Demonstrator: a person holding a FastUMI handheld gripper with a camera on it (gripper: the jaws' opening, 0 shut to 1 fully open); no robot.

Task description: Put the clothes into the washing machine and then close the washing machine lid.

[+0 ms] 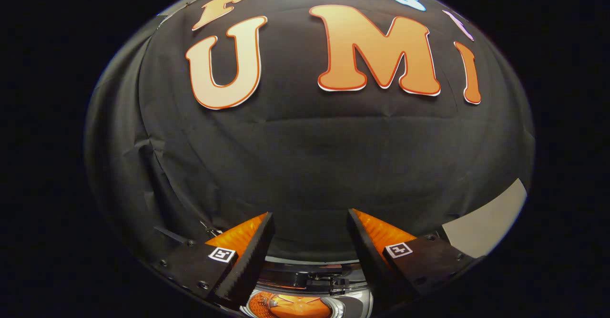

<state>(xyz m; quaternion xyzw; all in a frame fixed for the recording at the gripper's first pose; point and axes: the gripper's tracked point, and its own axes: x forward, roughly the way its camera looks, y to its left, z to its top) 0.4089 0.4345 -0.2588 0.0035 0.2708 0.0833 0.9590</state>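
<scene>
My gripper (310, 220) is open, its two fingers spread wide with nothing between them, raised in front of the black cloth wall. Below and between the fingers lies the round top opening of the washing machine (310, 282), with its rim and a hinge part at the back. Inside the drum an orange garment (293, 306) shows through the opening. The fingers hang above the machine, apart from it.
A pale grey panel (483, 222) stands to the right, beyond the right finger. The black cloth wall hangs close ahead, behind the machine.
</scene>
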